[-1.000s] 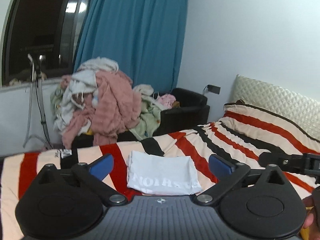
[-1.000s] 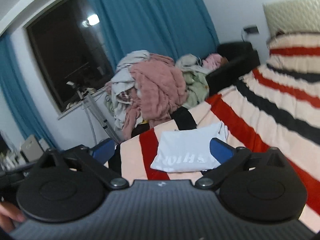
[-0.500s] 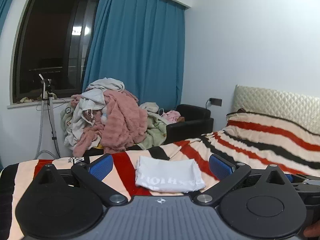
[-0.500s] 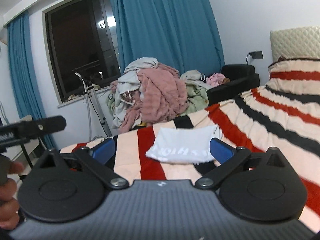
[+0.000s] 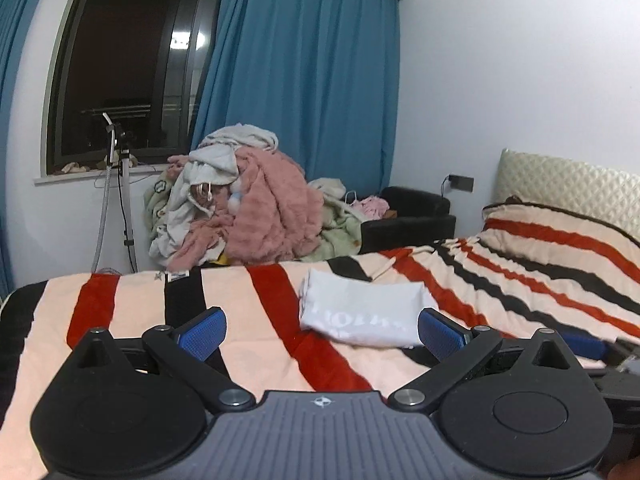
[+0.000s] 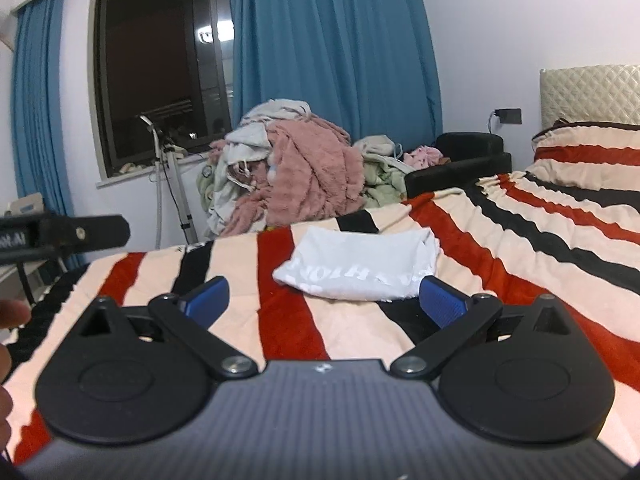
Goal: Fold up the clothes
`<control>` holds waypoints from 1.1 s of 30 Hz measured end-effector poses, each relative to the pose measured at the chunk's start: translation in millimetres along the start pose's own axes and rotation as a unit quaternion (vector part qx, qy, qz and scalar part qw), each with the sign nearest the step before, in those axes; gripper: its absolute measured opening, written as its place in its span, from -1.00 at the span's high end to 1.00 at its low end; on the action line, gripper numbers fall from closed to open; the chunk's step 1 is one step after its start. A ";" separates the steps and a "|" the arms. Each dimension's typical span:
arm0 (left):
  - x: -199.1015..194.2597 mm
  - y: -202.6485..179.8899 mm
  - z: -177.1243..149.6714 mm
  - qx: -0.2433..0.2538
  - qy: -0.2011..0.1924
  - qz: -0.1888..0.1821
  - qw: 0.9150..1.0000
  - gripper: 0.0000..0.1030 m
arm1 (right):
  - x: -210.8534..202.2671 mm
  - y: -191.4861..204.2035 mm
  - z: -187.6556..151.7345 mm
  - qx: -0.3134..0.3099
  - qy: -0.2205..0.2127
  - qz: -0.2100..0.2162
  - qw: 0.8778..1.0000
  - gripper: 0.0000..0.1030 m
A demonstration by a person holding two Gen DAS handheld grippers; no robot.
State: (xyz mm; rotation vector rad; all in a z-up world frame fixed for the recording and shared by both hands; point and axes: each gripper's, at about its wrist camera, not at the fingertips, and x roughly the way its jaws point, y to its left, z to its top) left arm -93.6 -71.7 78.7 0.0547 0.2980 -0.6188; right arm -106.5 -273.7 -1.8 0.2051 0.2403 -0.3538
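Folded white tee point(image 5: 366, 316) on striped blanket point(image 5: 256, 320): print unreadable. Left gripper point(image 5: 322, 330), right gripper point(image 6: 324, 300): both spread wide, empty. Laundry pile point(image 5: 248, 208) behind.

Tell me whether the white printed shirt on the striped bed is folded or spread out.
Folded. The white printed shirt lies as a compact rectangle with layered edges on the red, black and cream striped blanket, sleeves tucked out of sight.

Folded shirt point(image 5: 366, 312) on the bed point(image 5: 256, 320) near its far edge, clothes pile point(image 5: 244, 208) behind that edge, armchair point(image 5: 408, 216) right of the pile
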 end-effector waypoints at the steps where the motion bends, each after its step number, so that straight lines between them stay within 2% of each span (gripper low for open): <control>1: 3.8 0.8 -2.9 -0.001 0.002 0.000 1.000 -0.99 | 1.5 0.1 -1.0 -0.003 -0.001 -0.003 1.000 -1.00; 10: 19.5 5.2 -17.2 -0.003 0.010 0.016 1.000 -0.99 | 6.3 3.2 -6.4 -0.015 0.003 -0.030 0.999 -1.00; 33: 22.5 -8.9 -21.2 0.007 0.018 0.017 1.000 -0.99 | 9.4 3.3 -9.1 -0.015 0.023 -0.033 0.999 -1.00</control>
